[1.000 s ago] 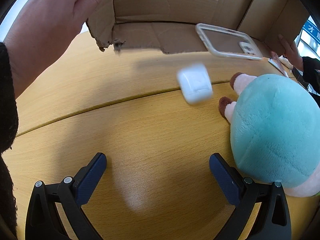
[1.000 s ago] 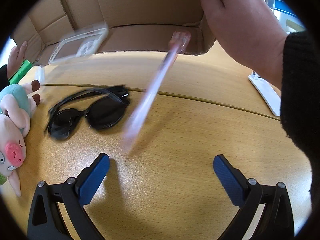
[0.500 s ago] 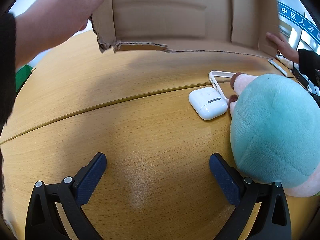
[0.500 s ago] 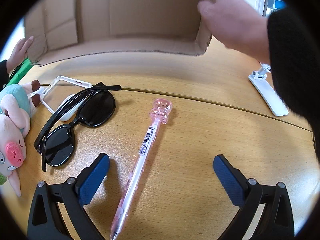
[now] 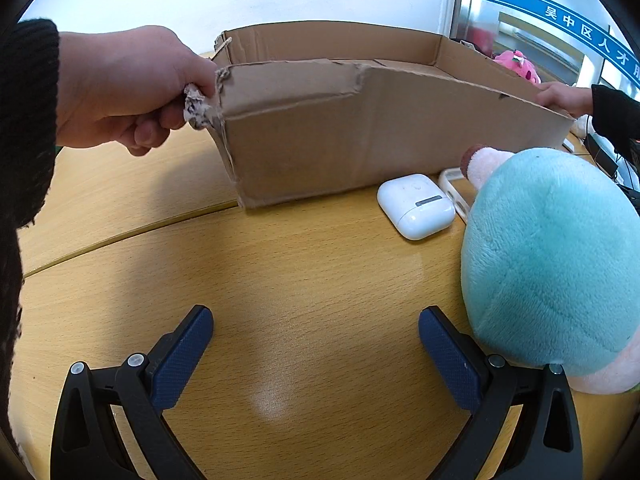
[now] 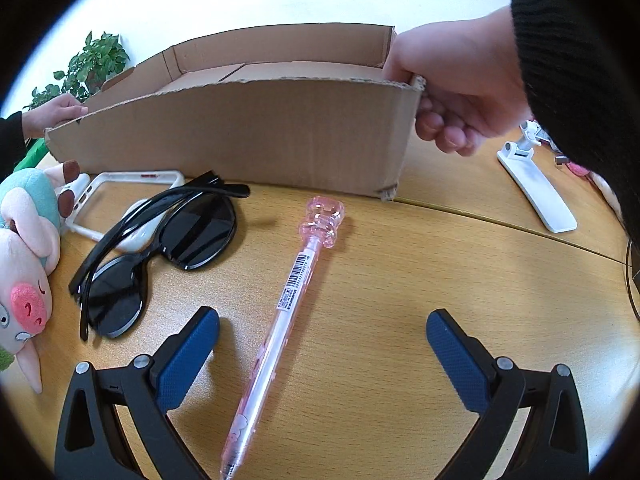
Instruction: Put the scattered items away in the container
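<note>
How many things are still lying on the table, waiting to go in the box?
5: plush pig far left, clear phone case and white earbud case beside it, sunglasses overlapping both, pink pen between the right gripper's fingers. More may be hidden.

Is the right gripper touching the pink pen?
Apart. The right wrist view shows the right gripper open, with bare table between each pad and the pink pen.

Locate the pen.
Right wrist view: the pen lies on the table between the open right gripper's fingers, right of the sunglasses.
</note>
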The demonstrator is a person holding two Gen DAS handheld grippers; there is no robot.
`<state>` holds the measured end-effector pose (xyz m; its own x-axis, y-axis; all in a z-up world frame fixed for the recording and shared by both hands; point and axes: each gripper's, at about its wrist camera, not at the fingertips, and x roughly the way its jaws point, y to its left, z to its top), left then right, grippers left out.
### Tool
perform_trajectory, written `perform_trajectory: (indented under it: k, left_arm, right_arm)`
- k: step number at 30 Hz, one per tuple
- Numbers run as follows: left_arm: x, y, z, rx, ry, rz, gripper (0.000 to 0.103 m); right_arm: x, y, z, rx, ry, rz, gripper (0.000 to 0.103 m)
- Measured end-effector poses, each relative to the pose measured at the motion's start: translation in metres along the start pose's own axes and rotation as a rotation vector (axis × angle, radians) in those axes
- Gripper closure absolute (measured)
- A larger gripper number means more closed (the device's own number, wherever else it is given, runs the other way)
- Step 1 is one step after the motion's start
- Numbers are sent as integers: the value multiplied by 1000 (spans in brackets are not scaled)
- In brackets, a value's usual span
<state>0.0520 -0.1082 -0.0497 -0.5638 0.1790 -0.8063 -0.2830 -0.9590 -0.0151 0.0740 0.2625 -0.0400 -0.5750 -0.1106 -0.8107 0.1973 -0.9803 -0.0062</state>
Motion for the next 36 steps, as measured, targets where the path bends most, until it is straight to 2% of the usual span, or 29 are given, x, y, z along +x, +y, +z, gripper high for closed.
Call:
perform_trajectory:
  k: [36]
  left_arm:
    - [0,0,2,0,0,-1,0]
  right_arm:
    - [0,3,4,29,0,-21,0]
